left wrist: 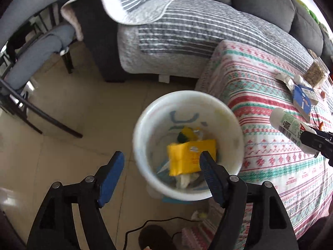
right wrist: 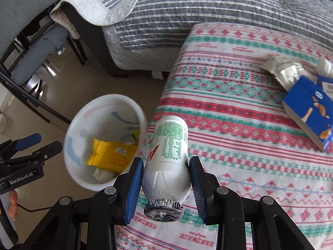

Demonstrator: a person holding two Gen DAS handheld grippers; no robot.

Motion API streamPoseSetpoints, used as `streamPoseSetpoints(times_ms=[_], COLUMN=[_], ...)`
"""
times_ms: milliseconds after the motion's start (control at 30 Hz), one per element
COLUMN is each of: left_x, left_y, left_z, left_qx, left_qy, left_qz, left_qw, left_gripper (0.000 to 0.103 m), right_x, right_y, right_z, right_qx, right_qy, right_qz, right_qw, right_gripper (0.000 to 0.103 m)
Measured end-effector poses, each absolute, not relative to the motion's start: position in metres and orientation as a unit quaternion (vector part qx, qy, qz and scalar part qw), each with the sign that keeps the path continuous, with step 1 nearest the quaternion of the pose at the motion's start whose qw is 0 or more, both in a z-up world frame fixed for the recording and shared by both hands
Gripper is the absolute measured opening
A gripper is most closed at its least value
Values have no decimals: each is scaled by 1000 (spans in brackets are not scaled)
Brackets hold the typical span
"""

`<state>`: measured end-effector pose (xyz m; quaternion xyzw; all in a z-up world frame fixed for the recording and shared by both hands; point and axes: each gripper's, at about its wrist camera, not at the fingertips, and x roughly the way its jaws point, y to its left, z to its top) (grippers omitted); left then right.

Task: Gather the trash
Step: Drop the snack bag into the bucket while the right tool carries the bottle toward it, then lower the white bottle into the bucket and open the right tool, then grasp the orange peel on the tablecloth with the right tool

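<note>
Patterned tablecloth (right wrist: 239,125) is still carrying litter, so the white bin (left wrist: 143,125) is sitting just beside it. Right gripper (right wrist: 166,185) is clamping a white bottle (right wrist: 166,162), foil cap rearward. Left gripper (left wrist: 160,164) is hanging spread above the yellow packet (left wrist: 187,156).

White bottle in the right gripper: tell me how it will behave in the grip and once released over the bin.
The white bottle looks like thin, smooth plastic, so it is probably light and could slip between the right gripper's pads. Its round body would likely roll if set on the patterned cloth. Dropped into the white bin, it should land softly on the yellow packet.
</note>
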<state>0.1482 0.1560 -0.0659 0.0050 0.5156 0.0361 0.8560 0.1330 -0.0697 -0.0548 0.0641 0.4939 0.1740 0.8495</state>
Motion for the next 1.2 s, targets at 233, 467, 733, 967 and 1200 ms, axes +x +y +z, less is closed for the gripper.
streamPoseSetpoints(times_ms=[233,467,733,967,1200], left_x=[134,120,116,119,119], left_y=[188,205,213,211,203], left_z=[-70,-70,-68,-68,-64], left_qx=[1,8,4,4,4], left_qy=[517,513,509,511,508], left_qz=[65,77,77,81,77], left_qw=[853,855,857,856,858], left_gripper=[85,88,89,89,89], right_x=[141,147,151,148,145], right_y=[-31,4,17,12,-20], right_z=[-64,-79,-88,-76,-67], right_qx=[50,27,22,19,32], right_qy=[494,495,489,465,471], right_qz=[205,228,241,242,212], right_qw=[844,838,838,851,856], right_gripper=[40,40,41,59,70])
